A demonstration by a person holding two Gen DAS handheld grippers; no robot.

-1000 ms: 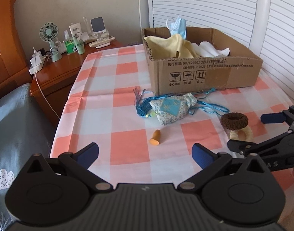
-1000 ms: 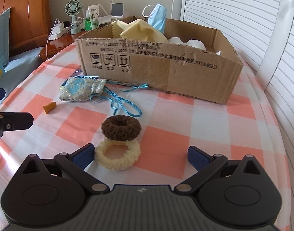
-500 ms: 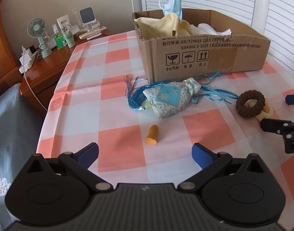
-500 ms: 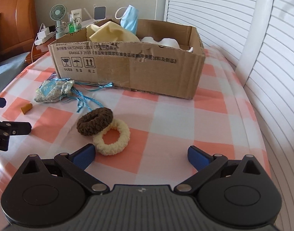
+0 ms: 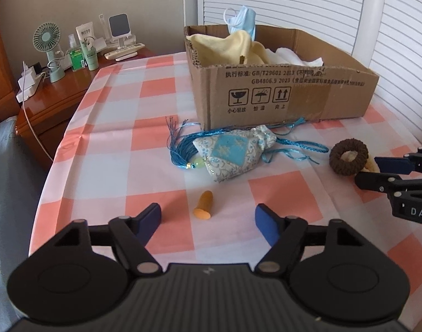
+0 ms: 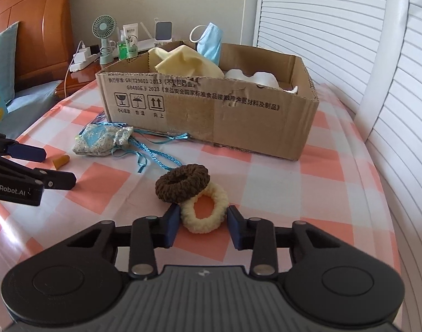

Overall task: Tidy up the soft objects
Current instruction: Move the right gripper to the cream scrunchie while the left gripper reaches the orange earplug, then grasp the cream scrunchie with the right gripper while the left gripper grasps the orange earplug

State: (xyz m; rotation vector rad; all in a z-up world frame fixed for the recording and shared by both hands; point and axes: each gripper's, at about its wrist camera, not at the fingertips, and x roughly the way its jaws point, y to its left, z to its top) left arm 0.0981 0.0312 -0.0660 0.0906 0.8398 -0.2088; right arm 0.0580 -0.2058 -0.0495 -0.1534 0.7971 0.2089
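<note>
A small orange earplug [image 5: 204, 204] lies on the checked tablecloth between and just ahead of my left gripper's [image 5: 208, 218] blue pads. The jaws are closing and the pads stand clear of it. My right gripper [image 6: 204, 220] is closing on a cream scrunchie [image 6: 201, 225], with a pad against each side of it. A brown scrunchie [image 6: 183, 182] leans on the cream one's far edge. A blue-patterned sachet [image 5: 233, 155] with long blue cords lies in front of the cardboard box [image 5: 266, 96]. The box holds yellow cloth, white material and a blue face mask.
A wooden nightstand [image 5: 53, 102] at the far left carries a small fan, bottles, a charger and cables. White louvred doors [image 6: 335, 27] stand behind and right of the table. Bedding and a cushion lie beyond the table's left edge. The right gripper [image 5: 377, 171] reaches in beside the brown scrunchie [image 5: 349, 156].
Both pairs of jaws have narrowed. The right pads now sit against the cream scrunchie's sides. The left gripper has dropped slightly towards the earplug, which now lies between its fingers.
</note>
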